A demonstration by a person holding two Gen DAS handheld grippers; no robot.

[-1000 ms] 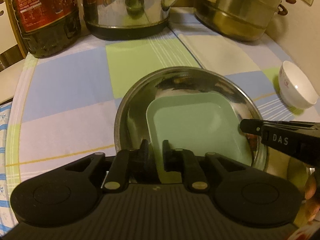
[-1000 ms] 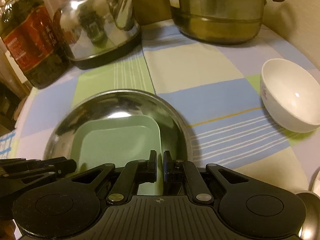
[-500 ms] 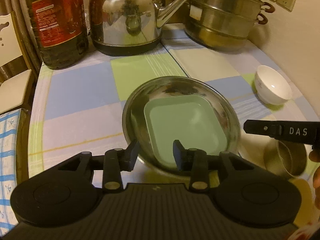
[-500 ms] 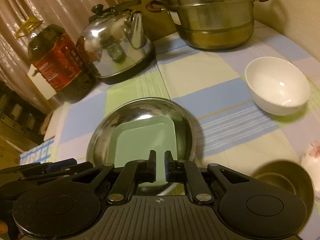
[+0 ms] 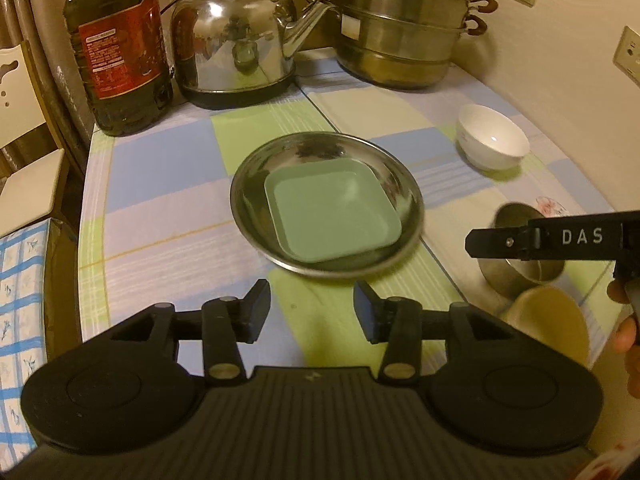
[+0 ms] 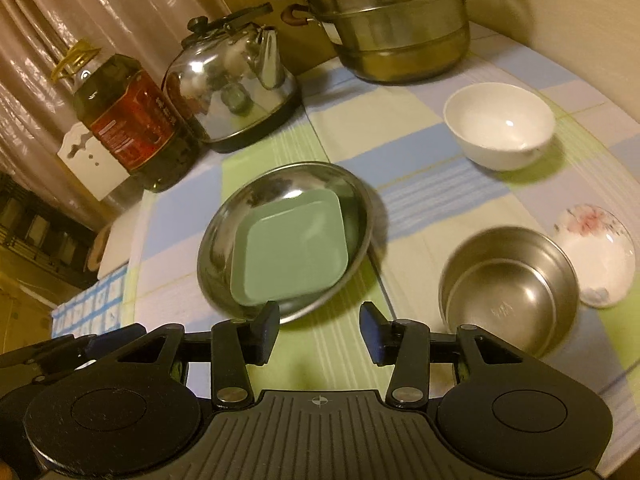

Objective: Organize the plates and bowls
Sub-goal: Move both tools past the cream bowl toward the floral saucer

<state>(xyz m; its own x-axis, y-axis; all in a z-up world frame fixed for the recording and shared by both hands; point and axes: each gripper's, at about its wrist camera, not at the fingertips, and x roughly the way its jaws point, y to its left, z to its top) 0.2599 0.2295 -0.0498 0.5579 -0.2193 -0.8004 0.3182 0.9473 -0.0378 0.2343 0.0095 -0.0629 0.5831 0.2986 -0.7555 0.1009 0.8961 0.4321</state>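
The green square plate (image 5: 334, 209) lies flat inside the round steel plate (image 5: 406, 196), a little toward that dish's near right side, and the pair sits near the middle of the checked tablecloth (image 5: 160, 200). In the right wrist view the same green square plate (image 6: 292, 250) fills the lower part of the steel plate (image 6: 224, 240), its corners close to the sloping wall.

The left gripper (image 5: 312, 312) hangs above the cloth at about 6 o'clock from the stacked plates, clear of their rim. Its jaws have just been opening and stand apart with nothing between them. The right gripper (image 6: 319, 332) is likewise at 6 o'clock from the plates in its own view; its jaws too have just been opening and are parted and empty, the left fingertip overlapping the dish's near rim in the picture only. From the left camera the right gripper (image 5: 500, 242) shows side-on at 3 o'clock, with part of a hand (image 5: 626, 324) below it.

At 1 to 2 o'clock from the plates stands a white bowl (image 6: 498, 124), upright. At 4 o'clock is a steel bowl (image 6: 508, 286), and just beyond it on the right a flowered white dish (image 6: 596, 256). A yellowish bowl (image 5: 548, 328) sits nearest the left camera, beside the steel bowl.

Along the far edge, from 10 to 1 o'clock, stand an oil bottle (image 5: 120, 48), a steel kettle (image 5: 236, 44) and a tiered steamer pot (image 5: 400, 28).
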